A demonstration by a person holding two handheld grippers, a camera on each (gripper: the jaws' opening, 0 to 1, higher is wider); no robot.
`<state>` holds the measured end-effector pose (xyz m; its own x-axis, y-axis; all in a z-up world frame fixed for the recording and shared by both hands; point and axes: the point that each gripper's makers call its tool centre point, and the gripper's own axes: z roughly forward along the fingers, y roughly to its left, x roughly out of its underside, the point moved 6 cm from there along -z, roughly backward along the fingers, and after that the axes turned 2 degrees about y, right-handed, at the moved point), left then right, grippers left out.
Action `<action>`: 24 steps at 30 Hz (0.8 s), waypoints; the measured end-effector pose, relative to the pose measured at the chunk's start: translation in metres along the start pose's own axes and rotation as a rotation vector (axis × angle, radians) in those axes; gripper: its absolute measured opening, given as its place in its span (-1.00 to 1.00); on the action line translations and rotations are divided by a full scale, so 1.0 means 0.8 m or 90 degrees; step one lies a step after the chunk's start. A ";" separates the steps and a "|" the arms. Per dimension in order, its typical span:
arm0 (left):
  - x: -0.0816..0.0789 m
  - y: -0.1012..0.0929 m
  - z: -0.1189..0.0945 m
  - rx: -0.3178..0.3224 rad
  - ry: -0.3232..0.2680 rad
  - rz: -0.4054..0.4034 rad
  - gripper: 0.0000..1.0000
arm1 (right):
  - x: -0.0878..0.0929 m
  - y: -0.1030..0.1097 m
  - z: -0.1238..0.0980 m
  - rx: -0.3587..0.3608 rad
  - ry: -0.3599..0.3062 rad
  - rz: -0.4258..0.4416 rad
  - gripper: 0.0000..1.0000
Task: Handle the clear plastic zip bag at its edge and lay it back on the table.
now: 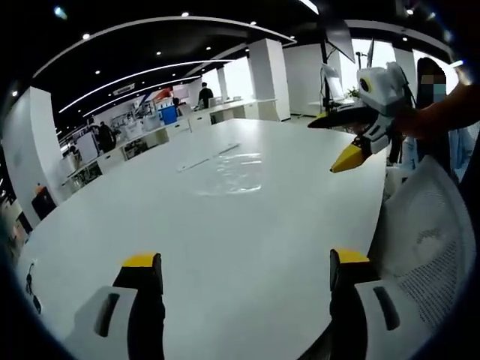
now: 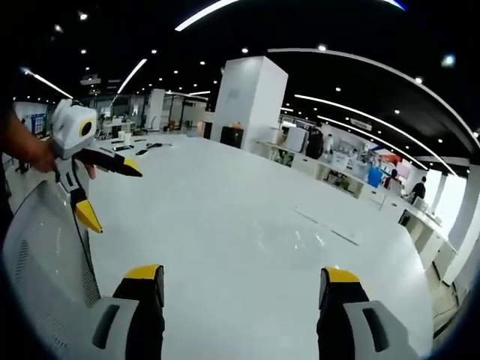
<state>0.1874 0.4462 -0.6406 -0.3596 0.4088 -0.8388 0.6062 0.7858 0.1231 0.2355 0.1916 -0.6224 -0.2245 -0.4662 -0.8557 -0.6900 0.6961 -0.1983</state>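
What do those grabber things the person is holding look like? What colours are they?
Each gripper is a white plastic body with two black jaws that end in yellow tips. The left gripper and the right gripper look alike. Seen from the side, the right gripper has pointed, beak-like jaws.

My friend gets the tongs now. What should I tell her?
Left tongs: open, empty, above the table.
Right tongs: open, empty, also above the table.
Bag: lying flat on the table, ahead of both tongs, untouched right now.
Done: I cannot tell whether it has been lifted and put back.
Left: if not, pinch the bag at its edge, lift it, lay it flat again.
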 end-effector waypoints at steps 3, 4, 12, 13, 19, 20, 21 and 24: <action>0.000 -0.002 0.002 0.002 0.009 0.019 0.78 | 0.004 -0.006 0.010 -0.007 0.010 0.002 0.66; -0.001 -0.003 0.002 0.003 0.011 0.022 0.78 | 0.004 -0.006 0.011 -0.008 0.011 0.002 0.66; -0.005 -0.006 0.009 0.007 0.005 0.011 0.79 | 0.013 -0.016 0.028 -0.017 0.035 0.017 0.59; -0.006 -0.006 0.009 0.006 0.003 0.009 0.78 | 0.013 -0.017 0.031 -0.018 0.035 0.018 0.58; -0.004 -0.006 0.014 0.010 0.004 0.003 0.83 | 0.010 -0.023 0.047 -0.021 0.042 0.016 0.56; -0.004 -0.006 0.015 0.011 0.005 0.003 0.84 | 0.009 -0.023 0.049 -0.022 0.043 0.015 0.55; -0.003 -0.006 0.014 0.011 0.007 0.003 0.83 | 0.008 -0.023 0.052 -0.024 0.044 0.014 0.54; 0.000 -0.006 0.015 0.014 0.016 0.002 0.80 | 0.009 -0.027 0.065 -0.030 0.050 0.014 0.52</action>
<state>0.1930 0.4369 -0.6471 -0.3751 0.4227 -0.8250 0.6227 0.7742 0.1136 0.2840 0.2015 -0.6494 -0.2914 -0.4941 -0.8191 -0.7158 0.6807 -0.1559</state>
